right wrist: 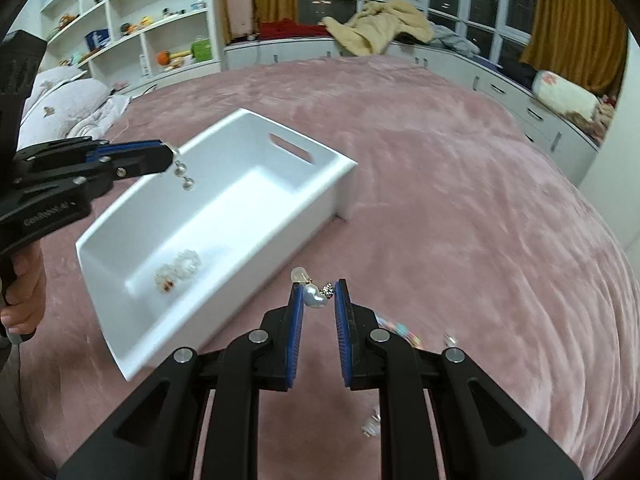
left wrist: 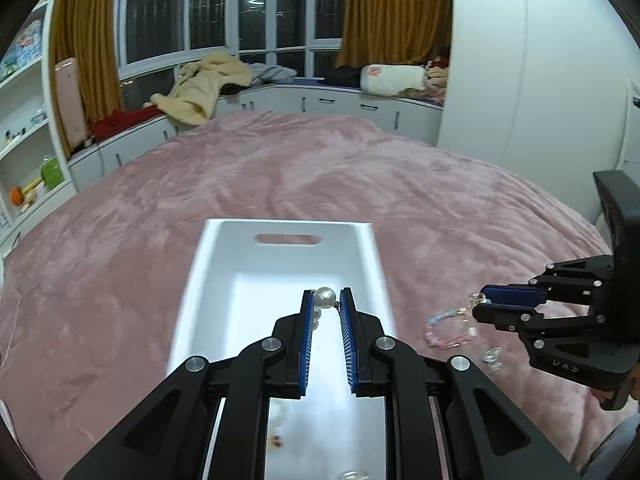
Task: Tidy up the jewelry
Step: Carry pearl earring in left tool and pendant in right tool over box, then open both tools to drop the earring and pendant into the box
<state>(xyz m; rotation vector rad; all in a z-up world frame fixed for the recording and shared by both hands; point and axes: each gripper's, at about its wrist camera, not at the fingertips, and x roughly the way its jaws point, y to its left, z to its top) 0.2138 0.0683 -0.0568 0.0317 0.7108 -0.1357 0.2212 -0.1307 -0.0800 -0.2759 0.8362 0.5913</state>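
- Holding a pearl earring (left wrist: pixel 323 300) in the left gripper (left wrist: pixel 325 298), jaws pinched on it, right above the white box (left wrist: pixel 280 264).
- Best to lower it close to the box floor first, then let go softly, so no bounce out.
- Holding a shiny heart-shaped pearl earring (right wrist: pixel 314 294) in the right gripper (right wrist: pixel 319 292), jaws squeezed on it, just past the near right side of the box, over the pink blanket (right wrist: pixel 480 200).
- Should go left over the box before any letting go.
- Pearls: round, white, glossy, hanging in a short string.
- Already in the box: clear sparkly pieces (right wrist: pixel 178 268) at the near end.
- Not yet in: a colorful bead bracelet (left wrist: pixel 450 330) and a small clear piece (left wrist: pixel 493 358) on the blanket, right of the box.
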